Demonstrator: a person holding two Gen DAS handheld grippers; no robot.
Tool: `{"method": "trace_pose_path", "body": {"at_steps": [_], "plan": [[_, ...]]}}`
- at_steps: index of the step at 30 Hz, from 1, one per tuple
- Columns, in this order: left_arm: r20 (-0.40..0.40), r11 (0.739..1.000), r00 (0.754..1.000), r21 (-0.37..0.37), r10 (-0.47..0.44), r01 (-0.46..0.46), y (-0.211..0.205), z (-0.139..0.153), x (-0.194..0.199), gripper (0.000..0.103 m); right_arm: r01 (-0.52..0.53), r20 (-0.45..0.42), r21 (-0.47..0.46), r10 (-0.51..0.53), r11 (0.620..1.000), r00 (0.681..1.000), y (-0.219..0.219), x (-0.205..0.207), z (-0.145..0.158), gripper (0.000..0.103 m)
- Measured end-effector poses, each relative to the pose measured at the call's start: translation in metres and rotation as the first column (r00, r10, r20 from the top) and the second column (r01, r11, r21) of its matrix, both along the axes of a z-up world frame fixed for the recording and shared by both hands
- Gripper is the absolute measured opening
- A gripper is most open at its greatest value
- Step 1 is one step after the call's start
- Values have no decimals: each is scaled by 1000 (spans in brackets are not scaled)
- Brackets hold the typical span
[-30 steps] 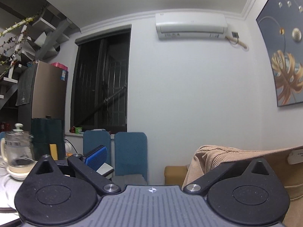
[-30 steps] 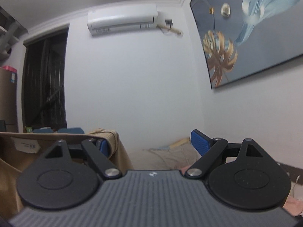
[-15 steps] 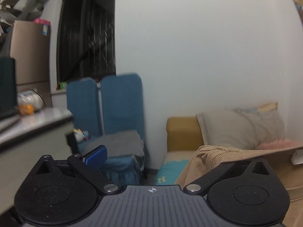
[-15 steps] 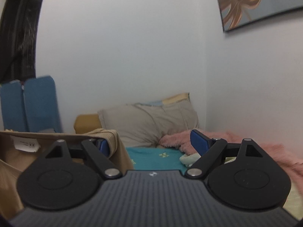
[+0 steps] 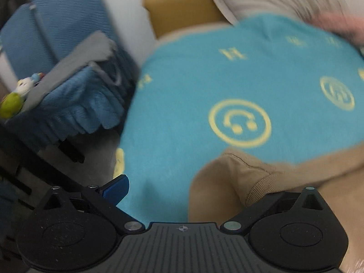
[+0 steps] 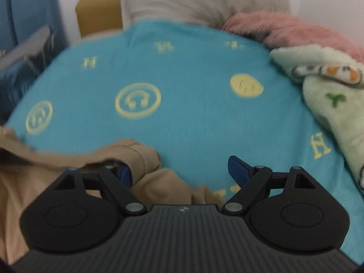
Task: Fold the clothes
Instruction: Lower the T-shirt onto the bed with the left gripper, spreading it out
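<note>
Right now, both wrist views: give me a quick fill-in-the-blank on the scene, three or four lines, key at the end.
1. The tan ribbed-cuff garment lies on a ____ blanket printed with yellow headphone symbols.
2. Beside the fluffy pink throw lies a pale ____ plush blanket.
3. The right gripper has tan cloth over its ____ finger.

Missing words: turquoise; green; left
</note>
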State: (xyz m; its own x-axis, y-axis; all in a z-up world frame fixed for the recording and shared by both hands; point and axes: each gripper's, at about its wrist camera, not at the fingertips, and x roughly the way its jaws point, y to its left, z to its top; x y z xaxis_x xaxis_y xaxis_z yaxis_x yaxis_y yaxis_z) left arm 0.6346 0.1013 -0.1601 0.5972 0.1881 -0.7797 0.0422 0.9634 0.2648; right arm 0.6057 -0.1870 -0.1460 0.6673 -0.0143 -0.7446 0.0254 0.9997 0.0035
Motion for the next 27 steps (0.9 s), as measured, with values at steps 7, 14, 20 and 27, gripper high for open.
{"method": "trace_pose_path", "body": {"at_steps": [7, 14, 20, 27], "plan": [[-57, 995, 993, -15, -103, 102, 7, 18, -22, 103, -95, -93, 167, 111, 981, 989, -14, -15, 27, 85], [69, 996, 994, -20, -89, 90, -10, 50, -91, 103, 2, 3, 184, -3, 983, 1000, -22, -99, 48, 85], [174, 998, 985, 61, -19, 8, -35, 51, -121, 103, 236, -51, 413, -236, 880, 970, -39, -257, 54, 85], [205, 993, 976, 70, 74, -90, -46, 64, -100, 103, 264, -122, 499, -234, 826, 964, -31, -345, 51, 86]]}}
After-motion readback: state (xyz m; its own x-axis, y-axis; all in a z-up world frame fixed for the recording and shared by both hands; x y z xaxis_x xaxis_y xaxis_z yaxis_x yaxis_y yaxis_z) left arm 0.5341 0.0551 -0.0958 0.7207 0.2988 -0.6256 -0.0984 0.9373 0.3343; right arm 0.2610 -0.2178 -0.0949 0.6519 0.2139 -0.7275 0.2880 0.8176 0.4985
